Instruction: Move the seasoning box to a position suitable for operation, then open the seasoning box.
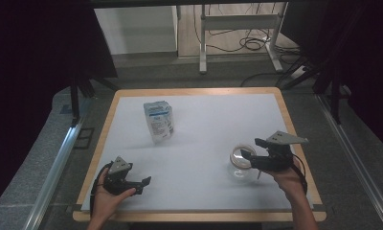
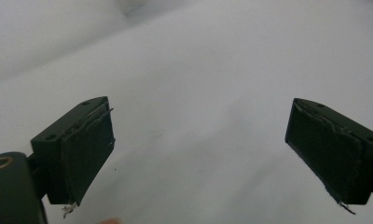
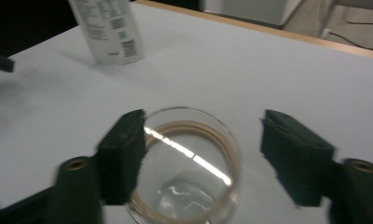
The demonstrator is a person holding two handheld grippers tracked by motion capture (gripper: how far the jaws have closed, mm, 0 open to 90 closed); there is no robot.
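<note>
While my right gripper (image 1: 251, 148) hangs over the near right part of the table (image 1: 204, 143), its jaws stand apart on either side of the glass (image 1: 241, 162), and in the right gripper view I cannot see either pad pressing on it. There one jaw sits right at the rim of the glass (image 3: 189, 163) and the other stands off from it with a gap between. The glass is clear and round, upright on the white top, its mouth facing straight up and its axis vertical; a tan ring runs inside below the rim. Beyond it, toward the far left of the table, a white packet (image 1: 159, 120) stands upright, its long axis vertical, printed codes showing in the right gripper view (image 3: 111, 29). It is well apart from the glass.

My left gripper (image 1: 144, 182) rests low at the near left corner, held in the hand (image 1: 108, 196). Its jaws are wide apart with nothing but bare white tabletop (image 2: 198, 93) between them.
</note>
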